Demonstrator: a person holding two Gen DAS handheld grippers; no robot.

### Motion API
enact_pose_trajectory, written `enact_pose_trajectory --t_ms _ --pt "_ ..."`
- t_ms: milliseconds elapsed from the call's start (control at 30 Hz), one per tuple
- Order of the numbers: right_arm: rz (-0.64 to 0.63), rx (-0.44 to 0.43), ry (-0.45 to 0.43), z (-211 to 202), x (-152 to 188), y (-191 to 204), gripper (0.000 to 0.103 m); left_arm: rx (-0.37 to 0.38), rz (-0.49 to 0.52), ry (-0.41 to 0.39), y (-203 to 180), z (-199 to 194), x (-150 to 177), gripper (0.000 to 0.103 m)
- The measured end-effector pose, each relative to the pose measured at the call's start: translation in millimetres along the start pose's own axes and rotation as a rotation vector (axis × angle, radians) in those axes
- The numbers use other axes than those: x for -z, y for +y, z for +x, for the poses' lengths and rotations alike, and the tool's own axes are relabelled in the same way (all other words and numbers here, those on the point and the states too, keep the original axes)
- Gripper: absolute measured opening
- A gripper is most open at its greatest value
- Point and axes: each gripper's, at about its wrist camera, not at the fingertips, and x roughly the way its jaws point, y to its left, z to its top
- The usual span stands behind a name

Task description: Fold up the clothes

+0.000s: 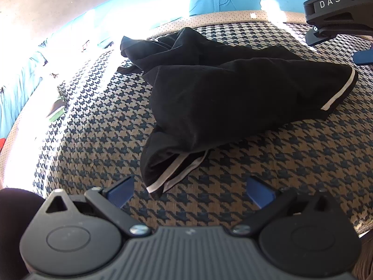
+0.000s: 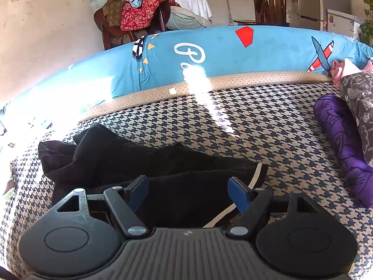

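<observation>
A black garment with white stripes (image 1: 216, 98) lies crumpled on the houndstooth mat (image 1: 279, 168). My left gripper (image 1: 190, 192) is open and empty, just in front of the garment's near striped hem. In the right wrist view the same garment (image 2: 163, 163) lies under my right gripper (image 2: 188, 193), which is open with its blue pads (image 2: 237, 194) above the cloth near the white stripe. The right gripper also shows in the left wrist view (image 1: 340, 21) at the upper right, above the garment's far end.
A blue printed quilt (image 2: 233, 53) borders the mat's far side. A purple patterned cloth (image 2: 345, 144) and a grey patterned cloth (image 2: 359, 98) lie at the right. A chair piled with clothes (image 2: 142, 11) stands behind. Bright sunlight washes out the left side.
</observation>
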Motion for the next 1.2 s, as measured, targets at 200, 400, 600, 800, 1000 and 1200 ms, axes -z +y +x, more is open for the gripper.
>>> enact_pose_trajectory --t_ms 200,400,600,800,1000,1200 --pt "-0.010 0.004 0.006 1.3 1.0 1.5 0.075 0.004 0.001 -0.011 -2.3 -0.2 -4.2 0.103" --pt "-0.024 0.010 0.017 3.6 2.6 2.7 0.075 0.003 0.003 -0.016 -7.2 0.5 -10.4 0.103" --pt "-0.084 0.052 0.070 14.3 6.9 7.7 0.075 -0.024 0.023 -0.019 -11.9 -1.2 -15.5 0.103" --pt "-0.157 0.070 0.093 20.2 13.9 11.2 0.075 -0.050 0.035 -0.023 -12.1 -4.7 -14.5 0.103" --pt "-0.244 0.112 0.110 27.2 21.4 16.5 0.075 -0.077 0.055 -0.030 -14.3 -9.4 -10.0 0.103" --pt "-0.274 0.146 0.127 33.6 26.5 13.3 0.075 -0.095 0.068 -0.055 -15.4 -22.7 -6.3 0.103"
